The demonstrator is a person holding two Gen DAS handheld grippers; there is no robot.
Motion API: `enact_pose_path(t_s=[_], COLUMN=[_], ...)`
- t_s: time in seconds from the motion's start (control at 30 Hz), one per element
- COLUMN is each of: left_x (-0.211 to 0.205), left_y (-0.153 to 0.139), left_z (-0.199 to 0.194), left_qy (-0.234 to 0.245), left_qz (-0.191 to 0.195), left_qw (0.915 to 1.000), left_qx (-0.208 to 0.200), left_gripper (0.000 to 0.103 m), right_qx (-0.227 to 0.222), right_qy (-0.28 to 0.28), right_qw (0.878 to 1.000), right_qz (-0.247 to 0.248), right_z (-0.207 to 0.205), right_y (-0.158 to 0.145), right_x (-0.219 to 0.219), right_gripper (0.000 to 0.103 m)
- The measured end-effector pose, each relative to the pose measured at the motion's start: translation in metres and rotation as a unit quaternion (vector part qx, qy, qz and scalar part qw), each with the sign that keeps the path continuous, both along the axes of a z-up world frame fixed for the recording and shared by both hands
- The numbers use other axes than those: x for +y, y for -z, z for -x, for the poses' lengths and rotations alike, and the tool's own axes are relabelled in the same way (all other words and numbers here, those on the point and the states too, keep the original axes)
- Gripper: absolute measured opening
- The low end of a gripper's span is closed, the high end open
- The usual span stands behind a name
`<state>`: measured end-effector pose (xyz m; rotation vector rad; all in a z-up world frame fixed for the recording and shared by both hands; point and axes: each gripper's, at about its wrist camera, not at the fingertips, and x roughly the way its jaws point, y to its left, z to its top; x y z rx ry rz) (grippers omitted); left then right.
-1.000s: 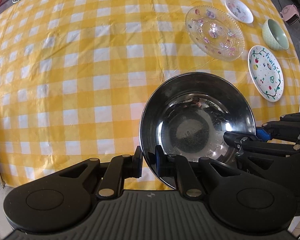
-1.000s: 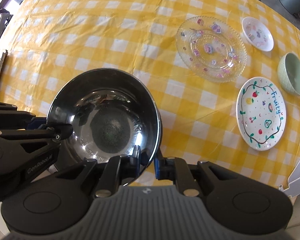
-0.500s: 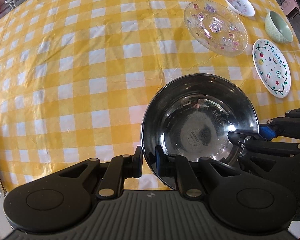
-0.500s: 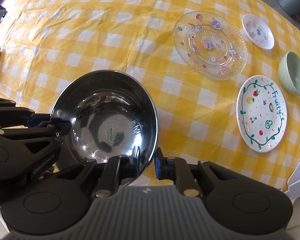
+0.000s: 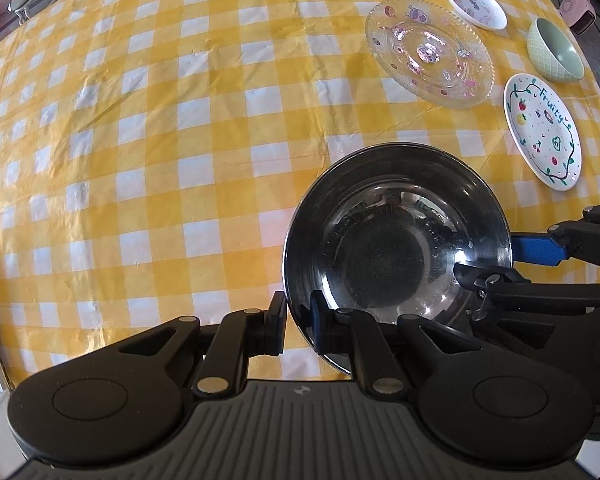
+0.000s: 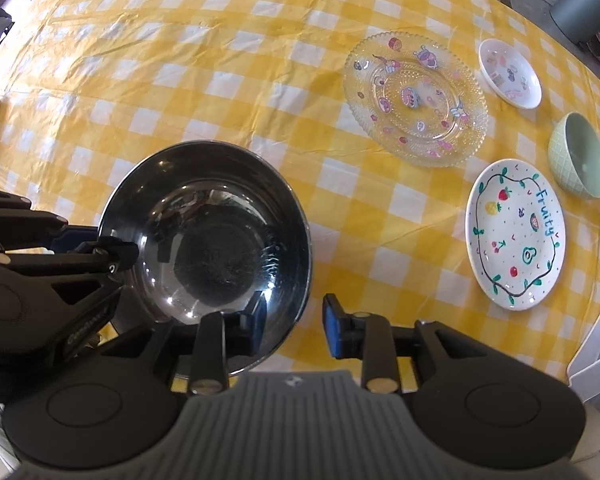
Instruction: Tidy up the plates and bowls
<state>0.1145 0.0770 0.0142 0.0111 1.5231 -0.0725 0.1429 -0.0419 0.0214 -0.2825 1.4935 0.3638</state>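
Note:
A steel bowl (image 5: 396,248) sits near the front edge of the yellow checked table; it also shows in the right wrist view (image 6: 208,248). My left gripper (image 5: 298,326) is shut on its near-left rim. My right gripper (image 6: 294,330) is open, its fingers spread on either side of the bowl's right rim. To the right lie a clear glass plate (image 6: 416,98), a small white dish (image 6: 510,72), a green bowl (image 6: 580,156) and a white "Fruity" plate (image 6: 516,234).
The yellow checked cloth (image 5: 160,140) stretches bare to the left and far side. The table's front edge runs just below the grippers. A grey bin (image 6: 584,0) stands beyond the far right corner.
My right gripper has opened and let go of the bowl's rim. The left gripper keeps its grip on the bowl.

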Motion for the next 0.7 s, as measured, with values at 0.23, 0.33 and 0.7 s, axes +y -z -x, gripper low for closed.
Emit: enact_pose_path(t_s=[0.23, 0.33, 0.7], left_x=[0.004, 0.001, -0.021], left_y=[-0.011, -0.021, -0.063], left_z=[-0.002, -0.003, -0.002], left_qy=[-0.002, 0.012, 0.058], left_qz=[0.008, 0.011, 0.058], left_qw=[1.0000, 0.9998, 0.9952], left_qx=[-0.001, -0.011, -0.053], left_gripper=[0.029, 0.030, 0.042], right_qx=[0.003, 0.005, -0.014], right_qy=[0.007, 0.012, 0.035], right_qw=[1.000, 1.000, 0.998], right_qz=[-0.006, -0.018, -0.050], right_z=[-0.002, -0.002, 0.008], right_y=[-0.003, -0.008, -0.037], right_x=[-0.006, -0.010, -0.033], right_gripper=[0.040, 0.044, 0.047])
